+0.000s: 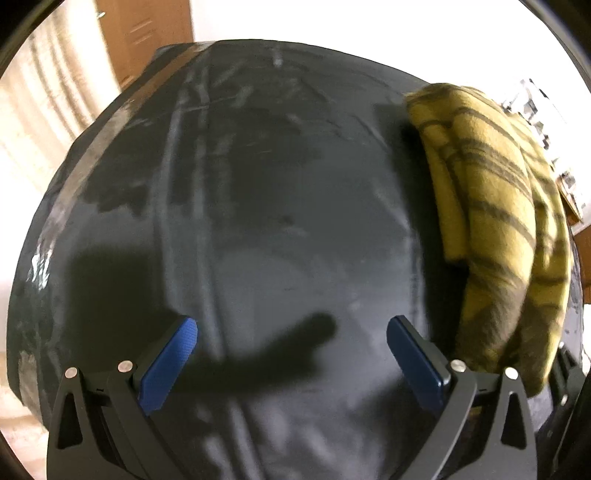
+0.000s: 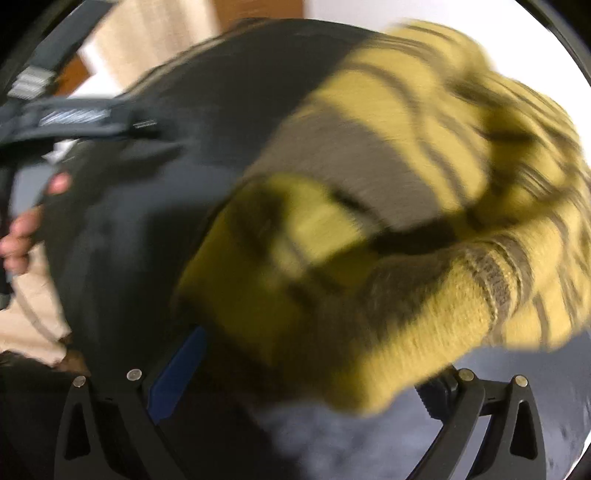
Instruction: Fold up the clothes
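Across a black-covered table [image 1: 258, 203] near a pale wall and a brown door [image 1: 144, 33], a yellow striped garment [image 1: 491, 206] lies bunched along the right edge. Left gripper [image 1: 291, 336] hovers spread wide, holding nothing. Right gripper [image 2: 310, 373] sits against the blurred garment [image 2: 369, 229]; whether it grips is unclear.
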The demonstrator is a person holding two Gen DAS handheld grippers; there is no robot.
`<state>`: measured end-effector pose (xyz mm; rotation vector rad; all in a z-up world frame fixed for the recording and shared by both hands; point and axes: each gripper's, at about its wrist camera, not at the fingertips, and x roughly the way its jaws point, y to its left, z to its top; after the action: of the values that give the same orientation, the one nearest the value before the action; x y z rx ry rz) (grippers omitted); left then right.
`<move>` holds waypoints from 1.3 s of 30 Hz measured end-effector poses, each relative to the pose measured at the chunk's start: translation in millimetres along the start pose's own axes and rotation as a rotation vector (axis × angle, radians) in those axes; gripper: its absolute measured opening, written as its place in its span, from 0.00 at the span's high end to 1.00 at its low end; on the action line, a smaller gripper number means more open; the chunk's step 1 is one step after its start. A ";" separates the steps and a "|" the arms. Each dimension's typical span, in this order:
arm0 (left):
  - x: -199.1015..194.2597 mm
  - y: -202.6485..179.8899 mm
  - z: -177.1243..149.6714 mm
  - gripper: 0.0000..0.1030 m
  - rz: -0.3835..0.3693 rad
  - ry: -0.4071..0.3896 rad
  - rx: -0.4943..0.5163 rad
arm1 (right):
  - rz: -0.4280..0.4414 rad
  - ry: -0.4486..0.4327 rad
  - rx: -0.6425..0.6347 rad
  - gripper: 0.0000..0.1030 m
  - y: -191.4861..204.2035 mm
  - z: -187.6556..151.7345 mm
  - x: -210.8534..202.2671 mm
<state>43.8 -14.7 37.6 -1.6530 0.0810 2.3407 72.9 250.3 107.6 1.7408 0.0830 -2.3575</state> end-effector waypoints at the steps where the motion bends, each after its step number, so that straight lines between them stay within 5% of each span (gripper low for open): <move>1: -2.5 7.6 -1.7 0.00 0.003 0.000 -0.014 | 0.047 -0.002 -0.040 0.00 14.8 4.7 1.1; 7: -32.6 68.1 -18.7 0.00 0.045 -0.036 -0.155 | 0.224 -0.048 -0.166 0.00 68.6 54.3 16.2; 14: -56.9 115.2 -39.8 0.00 0.039 -0.045 -0.296 | 0.512 -0.046 0.081 0.00 21.3 133.0 22.1; 19: -57.0 96.9 -50.2 0.00 0.021 -0.041 -0.306 | 0.629 -0.093 0.042 0.00 -0.5 136.1 -30.5; 22: -39.8 86.4 -43.6 0.00 0.000 -0.034 -0.299 | 0.593 -0.152 -0.015 0.00 21.5 141.9 -60.8; 25: -38.8 70.5 -46.3 0.00 -0.017 -0.024 -0.288 | 0.544 -0.215 -0.019 0.00 -17.5 141.8 -84.8; 28: -39.3 52.9 -49.6 0.00 -0.041 -0.016 -0.282 | 0.268 -0.235 -0.010 0.00 -56.5 146.0 -86.2; 29: -40.3 45.0 -51.5 0.00 -0.044 -0.014 -0.272 | 0.166 -0.216 -0.010 0.00 -69.9 145.8 -81.0; 34: -43.4 4.8 -64.3 0.00 -0.045 0.004 -0.221 | -0.079 0.039 -0.079 0.00 -139.2 112.6 -17.4; 36: -44.0 -9.9 -71.2 0.00 -0.040 0.013 -0.205 | -0.048 0.113 -0.065 0.00 -161.4 90.8 0.1; 39: -44.1 -25.9 -80.8 0.00 -0.031 0.027 -0.200 | 0.021 0.050 -0.012 0.00 -175.6 63.4 -9.6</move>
<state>138.0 -14.5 53.6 -1.7624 -0.1784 2.3699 -19.2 412.3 122.0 1.7869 0.0857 -2.2947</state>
